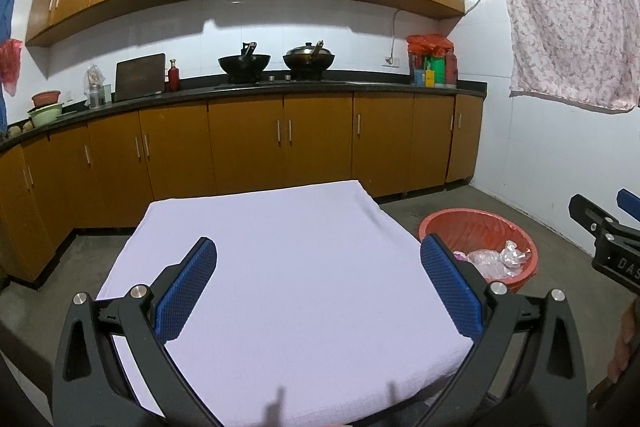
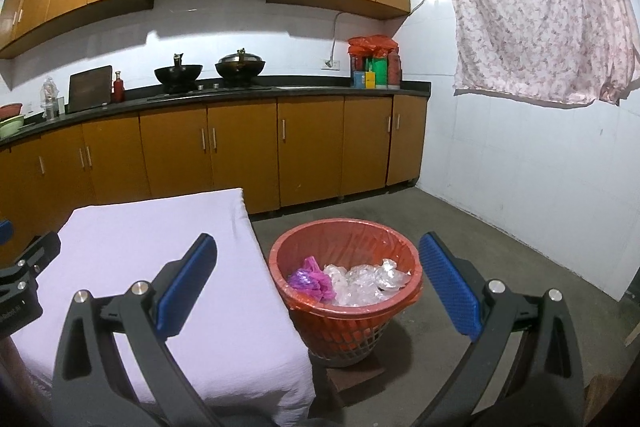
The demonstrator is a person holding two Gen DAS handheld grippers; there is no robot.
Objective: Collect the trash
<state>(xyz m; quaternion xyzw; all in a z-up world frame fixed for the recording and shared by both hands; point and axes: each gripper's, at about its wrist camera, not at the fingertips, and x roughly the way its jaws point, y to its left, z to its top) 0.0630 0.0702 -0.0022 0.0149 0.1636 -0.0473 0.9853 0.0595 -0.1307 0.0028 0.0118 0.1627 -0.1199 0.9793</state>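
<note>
Now | left gripper spread, empty, over cloth-covered table | right gripper spread, empty | red bin holds crumpled plastic

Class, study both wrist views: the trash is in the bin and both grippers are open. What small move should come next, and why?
Probably draw both grippers back and stop. The left gripper and right gripper are open and hold nothing, the cloth-covered table shows no trash, and the plastic scraps already lie in the red bin.
</note>
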